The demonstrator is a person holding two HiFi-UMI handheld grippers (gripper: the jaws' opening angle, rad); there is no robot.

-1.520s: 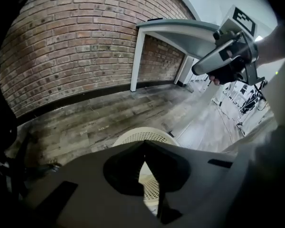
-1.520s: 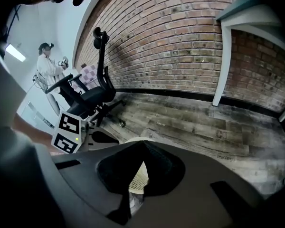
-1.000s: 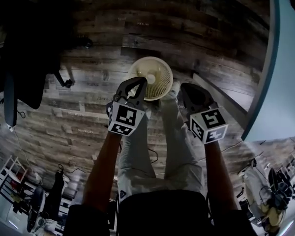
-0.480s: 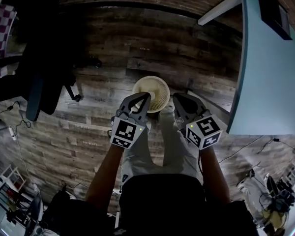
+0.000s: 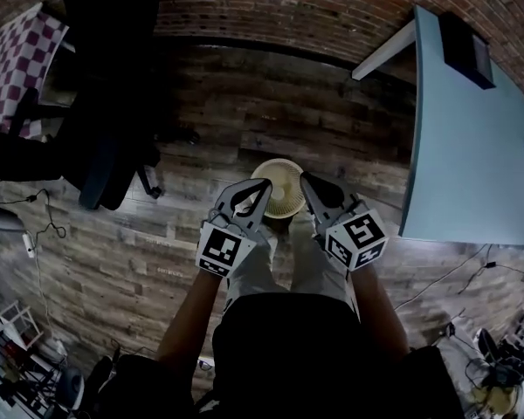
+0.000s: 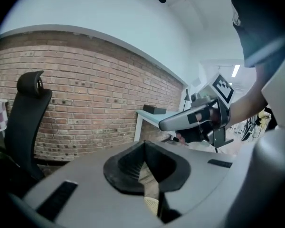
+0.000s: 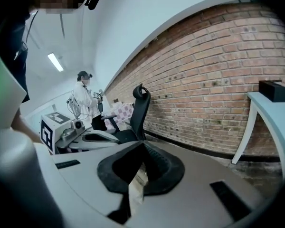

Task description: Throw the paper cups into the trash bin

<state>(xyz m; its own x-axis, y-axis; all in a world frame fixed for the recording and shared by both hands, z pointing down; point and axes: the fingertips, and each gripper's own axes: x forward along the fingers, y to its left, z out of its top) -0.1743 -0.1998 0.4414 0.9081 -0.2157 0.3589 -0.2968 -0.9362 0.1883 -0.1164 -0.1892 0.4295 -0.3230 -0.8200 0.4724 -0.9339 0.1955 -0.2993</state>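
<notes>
A round cream trash bin [image 5: 284, 197] stands on the wooden floor just beyond my feet. Both grippers hang high above it, side by side. My left gripper [image 5: 264, 185] is over the bin's left rim, jaws shut and empty. My right gripper [image 5: 306, 179] is over the right rim, also shut with nothing in it. In the left gripper view the closed jaws [image 6: 143, 144] meet at the tip, and a sliver of the cream bin [image 6: 151, 189] shows through the slit. The right gripper view shows its jaws [image 7: 142, 145] pressed together. No paper cup is visible in any view.
A black office chair [image 5: 105, 147] stands at the left. A light blue table [image 5: 472, 138] with a black box [image 5: 467, 46] is at the right. A brick wall [image 5: 288, 7] runs behind. Cables lie on the floor. A person in white [image 7: 88, 101] stands far off.
Both grippers have risen together and stayed shut. The bin looks smaller and farther below. The head view has tilted up, bringing in the brick wall and more of the table.
</notes>
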